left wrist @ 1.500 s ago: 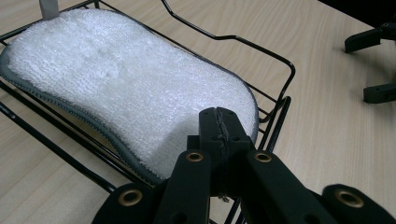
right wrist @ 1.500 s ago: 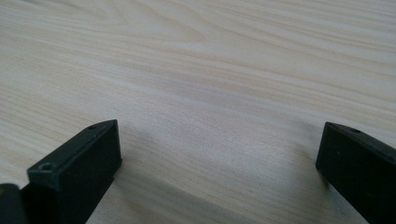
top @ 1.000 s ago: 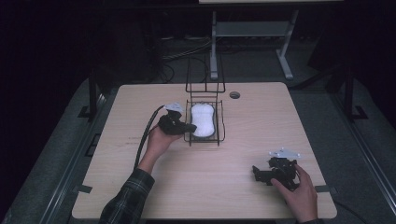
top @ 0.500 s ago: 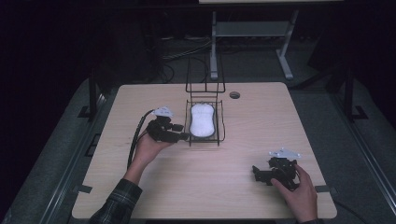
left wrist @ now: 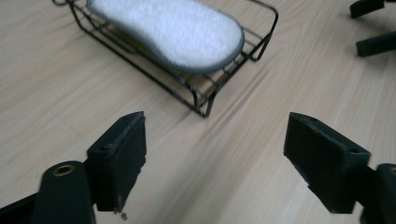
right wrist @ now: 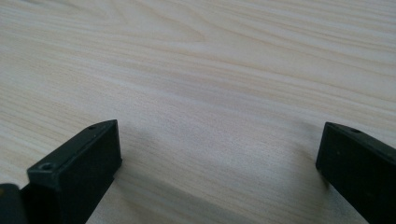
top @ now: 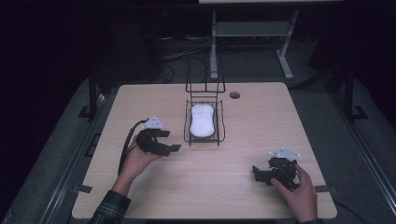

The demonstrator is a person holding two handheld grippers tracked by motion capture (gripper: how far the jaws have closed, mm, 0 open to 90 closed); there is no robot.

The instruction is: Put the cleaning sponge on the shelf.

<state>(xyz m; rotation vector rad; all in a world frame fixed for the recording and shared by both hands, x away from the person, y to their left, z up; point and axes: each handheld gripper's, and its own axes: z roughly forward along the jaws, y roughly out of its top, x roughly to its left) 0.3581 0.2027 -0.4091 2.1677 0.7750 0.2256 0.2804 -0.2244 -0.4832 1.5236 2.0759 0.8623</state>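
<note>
On your pale wood table (top: 233, 186), no writing shows; both grippers' fingers (left wrist: 119, 149) are spread, left's just opened beside the rack (top: 204, 138) with its insole (top: 202, 120).

Your surface (top: 205, 186) is evenly lit from overhead while the room beyond is nearly black. Shadows stay soft, and your near black fingers (left wrist: 119, 154) look slightly blurred.

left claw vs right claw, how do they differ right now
The left claw sits close beside the wire rack that holds the white insole; the right claw lies far from it, near the table's front edge. The left's jaws have just been opening; nothing shows that of the right's. Both are open and empty.
</note>
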